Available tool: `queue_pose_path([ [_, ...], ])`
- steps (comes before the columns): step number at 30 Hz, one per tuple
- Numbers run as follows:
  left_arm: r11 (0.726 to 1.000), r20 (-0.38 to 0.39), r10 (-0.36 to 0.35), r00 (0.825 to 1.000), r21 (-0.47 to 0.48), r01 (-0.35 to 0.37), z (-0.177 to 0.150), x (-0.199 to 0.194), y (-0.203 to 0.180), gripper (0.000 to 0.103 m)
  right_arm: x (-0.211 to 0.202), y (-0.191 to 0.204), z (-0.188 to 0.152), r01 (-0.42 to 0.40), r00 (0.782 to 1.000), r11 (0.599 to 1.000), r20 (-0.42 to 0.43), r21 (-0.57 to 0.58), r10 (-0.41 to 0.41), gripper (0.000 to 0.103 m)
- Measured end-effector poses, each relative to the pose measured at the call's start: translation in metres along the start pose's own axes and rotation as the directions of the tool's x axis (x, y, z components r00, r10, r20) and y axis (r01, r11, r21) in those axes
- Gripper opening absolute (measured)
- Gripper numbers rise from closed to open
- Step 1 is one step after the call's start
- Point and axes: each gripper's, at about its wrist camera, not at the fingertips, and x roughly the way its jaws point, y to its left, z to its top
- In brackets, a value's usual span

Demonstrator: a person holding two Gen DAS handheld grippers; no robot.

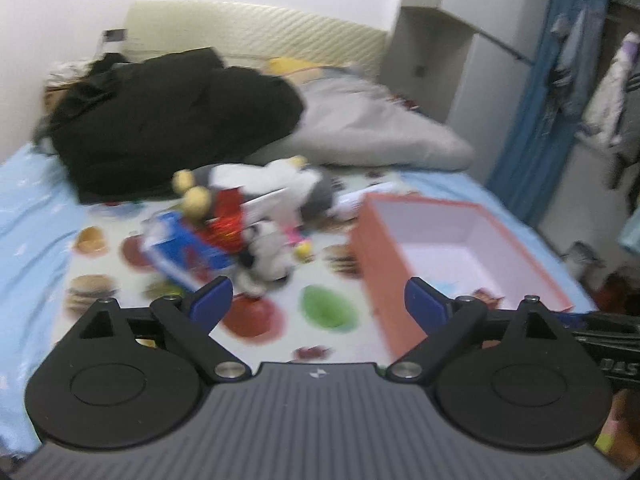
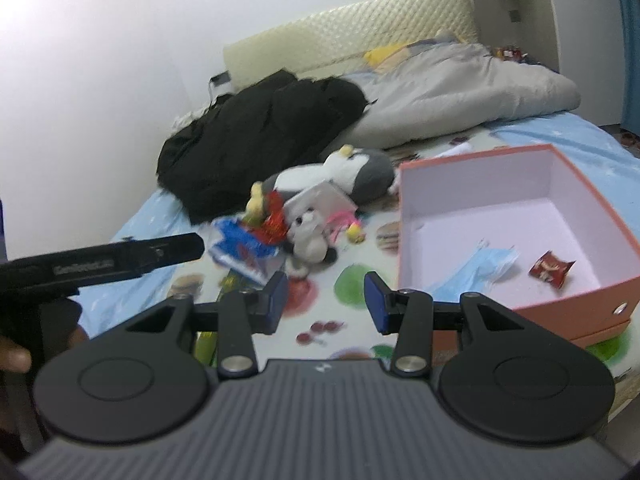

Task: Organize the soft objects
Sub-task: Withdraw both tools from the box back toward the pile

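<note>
Both wrist views low over bed (image 1: pixel 36 184), facing headboard (image 2: pixel 360 28), sharing toy pile (image 2: pixel 304 216).

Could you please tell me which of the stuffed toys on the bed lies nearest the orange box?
The large grey-and-white penguin plush; its grey end nearly reaches the orange box corner, while the small white plush lies farther left.

Toy pile (image 2: pixel 296 220) left of box (image 2: pixel 516 216)

Ahead of your fingers lie fuzzy cloth plush toys (image 2: pixel 340 176). Right of them, the matt cardboard box (image 2: pixel 516 216) holds a glossy wrapper (image 2: pixel 551 269).
</note>
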Motion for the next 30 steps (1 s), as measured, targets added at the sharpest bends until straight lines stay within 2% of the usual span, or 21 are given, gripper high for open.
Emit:
queue_pose_path([
  [4,0.999,0.017,0.045,0.999,0.028,-0.045,-0.019,-0.009,0.009,0.099,0.004,0.014,-0.015,-0.012,0.999,1.0,-0.033,-0.027,0.011,0.046],
  [9,0.999,0.024,0.023,0.999,-0.029,-0.022,-0.033,-0.017,0.028,0.1,0.006,0.027,-0.026,-0.025,0.999,0.999,-0.042,-0.044,0.023,0.057],
  [15,0.993,0.014,0.019,1.0,-0.121,-0.017,-0.04,-0.014,0.056,0.1,0.014,0.043,-0.029,-0.033,0.999,0.997,-0.037,-0.073,0.031,0.057],
  [20,0.985,-0.033,0.025,0.999,-0.167,-0.03,-0.043,0.001,0.076,0.1,0.029,0.053,-0.033,-0.038,0.998,0.996,-0.049,-0.087,0.033,0.057],
  [30,0.982,-0.086,0.043,0.995,-0.179,-0.058,-0.036,0.046,0.11,0.1,0.075,0.054,-0.026,-0.033,0.998,0.997,-0.056,-0.074,0.029,0.057],
])
